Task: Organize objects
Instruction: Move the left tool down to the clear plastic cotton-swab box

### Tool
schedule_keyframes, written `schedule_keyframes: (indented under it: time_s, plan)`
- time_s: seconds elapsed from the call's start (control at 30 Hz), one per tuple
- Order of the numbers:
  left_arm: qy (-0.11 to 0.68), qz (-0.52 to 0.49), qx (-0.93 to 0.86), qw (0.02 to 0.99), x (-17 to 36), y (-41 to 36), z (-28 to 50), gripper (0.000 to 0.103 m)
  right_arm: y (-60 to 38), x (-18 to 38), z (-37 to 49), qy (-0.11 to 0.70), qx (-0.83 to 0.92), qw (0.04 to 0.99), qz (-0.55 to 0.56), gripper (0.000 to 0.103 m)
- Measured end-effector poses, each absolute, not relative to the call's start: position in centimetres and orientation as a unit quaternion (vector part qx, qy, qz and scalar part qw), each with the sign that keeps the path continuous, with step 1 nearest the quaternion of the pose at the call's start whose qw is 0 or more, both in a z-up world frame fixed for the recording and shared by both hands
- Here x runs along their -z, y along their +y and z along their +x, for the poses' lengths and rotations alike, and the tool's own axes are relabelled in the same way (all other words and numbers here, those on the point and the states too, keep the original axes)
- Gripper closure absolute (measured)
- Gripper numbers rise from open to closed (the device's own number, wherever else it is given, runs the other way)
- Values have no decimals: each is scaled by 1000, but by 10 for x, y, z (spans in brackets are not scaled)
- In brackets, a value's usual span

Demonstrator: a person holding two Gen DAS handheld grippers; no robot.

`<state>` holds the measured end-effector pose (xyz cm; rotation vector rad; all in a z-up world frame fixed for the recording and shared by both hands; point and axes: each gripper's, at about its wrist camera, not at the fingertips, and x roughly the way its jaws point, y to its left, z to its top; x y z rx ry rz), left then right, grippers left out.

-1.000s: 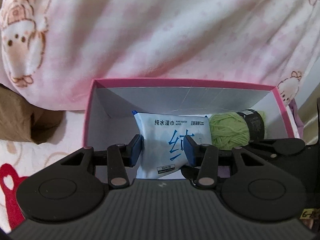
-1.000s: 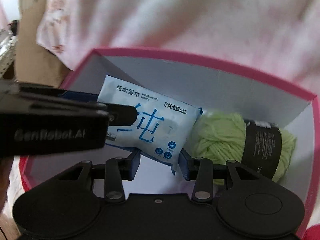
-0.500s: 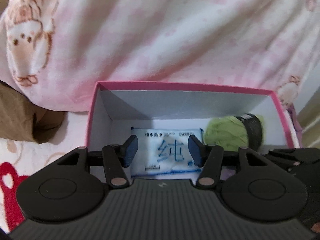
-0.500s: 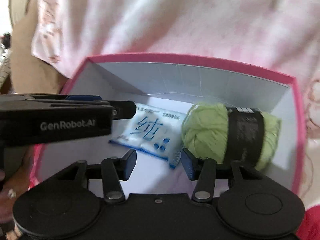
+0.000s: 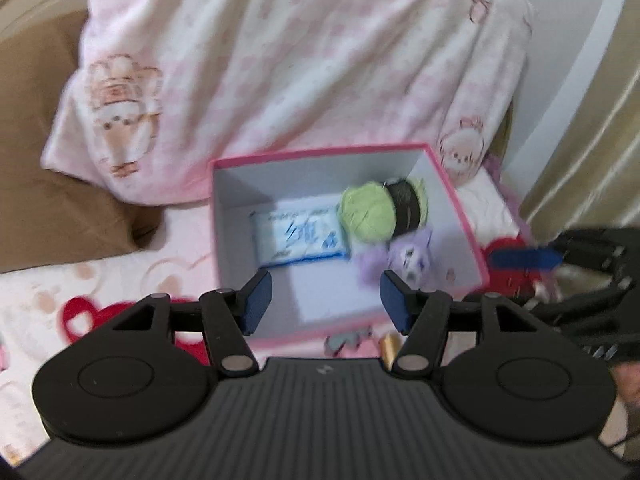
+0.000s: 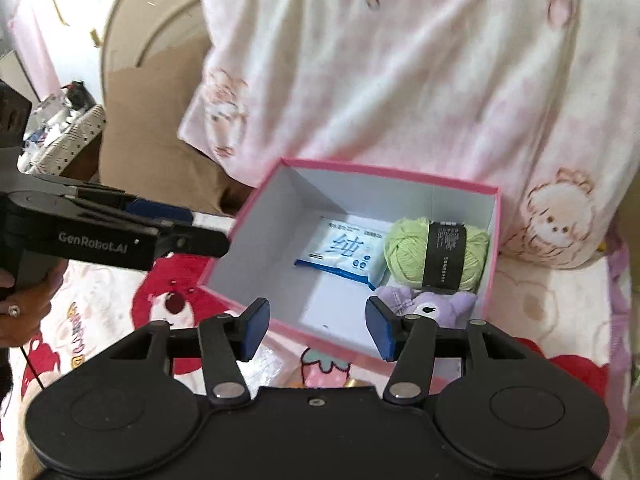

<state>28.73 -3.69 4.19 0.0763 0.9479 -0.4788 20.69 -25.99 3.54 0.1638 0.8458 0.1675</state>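
Wipes pack (image 6: 347, 251) now flat in pink box (image 6: 394, 169); both grippers (image 5: 325, 300) (image 6: 316, 328) lifted clear, jaws just opened, empty (placement looks done).

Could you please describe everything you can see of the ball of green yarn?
The ball of green yarn is a soft, pale lime skein wound in thick strands, with a black paper band printed in small white text around its middle. It lies on its side at the far right of the pink box, its left end against the wet wipes pack and a purple plush toy just in front. Nothing grips it.
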Motion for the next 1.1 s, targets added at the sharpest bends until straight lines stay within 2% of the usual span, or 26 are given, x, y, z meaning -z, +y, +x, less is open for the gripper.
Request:
schedule_keyframes:
  time_s: [0.33, 0.6, 0.73, 1.1]
  plan:
    - [439, 55, 243, 863, -72, -13, 201, 39, -240, -61, 133, 367, -67, 926, 67, 40]
    - [454, 26, 256, 853, -32, -3, 183, 39, -216, -35, 115, 358, -94, 926, 72, 40]
    - [451, -25, 261, 853, -8, 13, 191, 39, -201, -7, 119, 360, -116, 922, 82, 40]
    - [458, -79, 227, 856, 44, 40, 223, 40, -157, 52, 163, 400, -140, 904, 57, 40]
